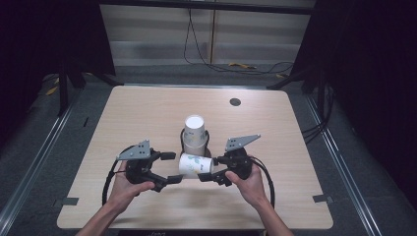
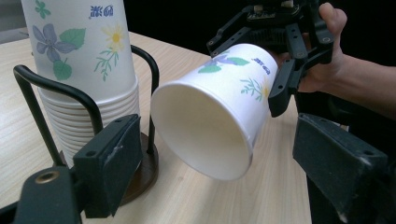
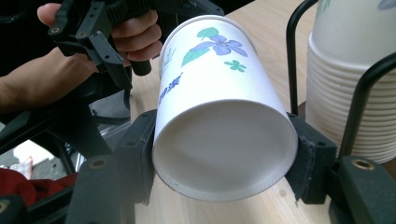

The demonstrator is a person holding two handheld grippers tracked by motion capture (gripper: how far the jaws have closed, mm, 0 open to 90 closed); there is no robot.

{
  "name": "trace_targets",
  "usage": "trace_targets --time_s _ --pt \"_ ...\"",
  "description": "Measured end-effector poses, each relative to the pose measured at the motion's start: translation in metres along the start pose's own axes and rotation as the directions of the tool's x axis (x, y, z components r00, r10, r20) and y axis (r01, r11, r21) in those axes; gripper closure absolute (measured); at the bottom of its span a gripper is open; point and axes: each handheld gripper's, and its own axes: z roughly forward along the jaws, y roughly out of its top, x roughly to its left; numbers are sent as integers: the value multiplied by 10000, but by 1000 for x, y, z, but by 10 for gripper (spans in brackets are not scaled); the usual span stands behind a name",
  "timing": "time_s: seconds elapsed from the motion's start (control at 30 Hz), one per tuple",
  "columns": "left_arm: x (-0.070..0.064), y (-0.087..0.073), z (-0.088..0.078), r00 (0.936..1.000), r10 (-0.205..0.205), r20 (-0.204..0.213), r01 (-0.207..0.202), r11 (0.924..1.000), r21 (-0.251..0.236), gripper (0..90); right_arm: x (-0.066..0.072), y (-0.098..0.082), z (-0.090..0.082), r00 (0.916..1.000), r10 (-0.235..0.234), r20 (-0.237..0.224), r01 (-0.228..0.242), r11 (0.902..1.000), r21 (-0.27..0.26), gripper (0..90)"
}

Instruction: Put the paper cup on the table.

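- The paper cup [image 1: 195, 165] is white with purple and yellow flowers, green leaves and small blue writing on its side.
- It lies on its side in the air, just above the table [image 1: 147, 113], in front of the stack of cups [image 1: 194, 132]. Its open mouth points at the left gripper [image 1: 173, 167] and its flat bottom points at the right gripper [image 1: 208, 173].
- The right gripper pinches the cup near its bottom. In the right gripper view one black pad [image 3: 140, 149] presses on each side of the cup [image 3: 219, 126].
- The right hand [image 1: 248, 182] holds that gripper low over the table, pointing across at the other hand.
- The left gripper has its jaws spread wide. They hold nothing. In the left gripper view the cup mouth [image 2: 205, 135] sits between the two pads but does not touch them.
- The left hand [image 1: 125, 187] holds its gripper low, pointing at the cup.
- The stack of cups stands upside down in a black wire holder [image 2: 88, 100] on a round dark base [image 2: 142, 172]. It is just beside the held cup.
- A small dark round hole [image 1: 235, 102] is far back on the table.
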Motion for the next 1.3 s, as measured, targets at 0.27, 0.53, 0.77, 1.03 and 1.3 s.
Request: trace_targets --time_s 0.27,0.53,0.77,1.03,1.3 --pt "-2 1 -2 9999 157 12 -157 9999 -16 157 4 2 -1 9997 -142 -200 134 9992 -389 360" --pt "-1 0 1 9999 108 115 -108 9999 -9 156 4 1 2 9992 -135 -370 117 9988 -477 360" --pt "-1 0 3 9998 107 160 -107 9999 28 156 5 2 1 9989 -156 -445 130 9983 -562 361" --pt "-1 0 8 9996 32 297 -34 10000 55 157 6 3 2 9975 -208 -679 165 9979 -622 362" --pt "-1 0 9 9991 42 430 -38 10000 -85 165 9 4 7 9955 -316 -893 266 9981 -558 364"
